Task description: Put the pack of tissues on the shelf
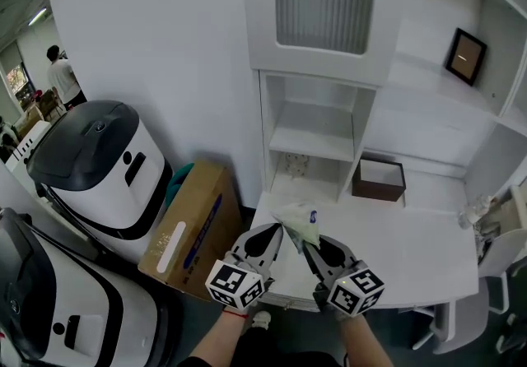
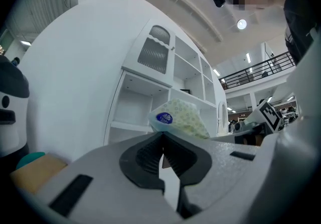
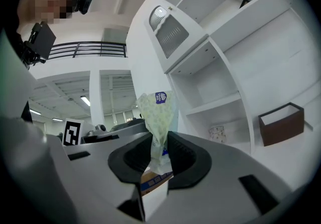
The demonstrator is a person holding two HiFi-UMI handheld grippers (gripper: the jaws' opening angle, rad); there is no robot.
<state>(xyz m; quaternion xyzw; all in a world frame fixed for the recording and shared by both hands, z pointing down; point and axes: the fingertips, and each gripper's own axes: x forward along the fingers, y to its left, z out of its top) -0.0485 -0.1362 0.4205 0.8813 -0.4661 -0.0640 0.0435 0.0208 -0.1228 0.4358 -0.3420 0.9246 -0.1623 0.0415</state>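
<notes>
One end of the pack (image 3: 158, 110) is pinched by the right gripper (image 3: 159, 148); left gripper (image 2: 161, 143) is shut, tips at the pack; pack is held over desk (image 1: 395, 252) front; grip should be kept firm & pack carried fwd to shelf (image 1: 311, 140).

The patterned plastic pack of tissues (image 1: 298, 225) sits between the tips of the left gripper (image 1: 278, 231) and the right gripper (image 1: 306, 247), above the front of the flat white desk (image 1: 395, 250). Behind it stands the white shelf unit (image 1: 317, 131). The brown open box (image 1: 379, 180) sits at the desk's back, and the tan cardboard box (image 1: 193, 229) lies left of the desk.
</notes>
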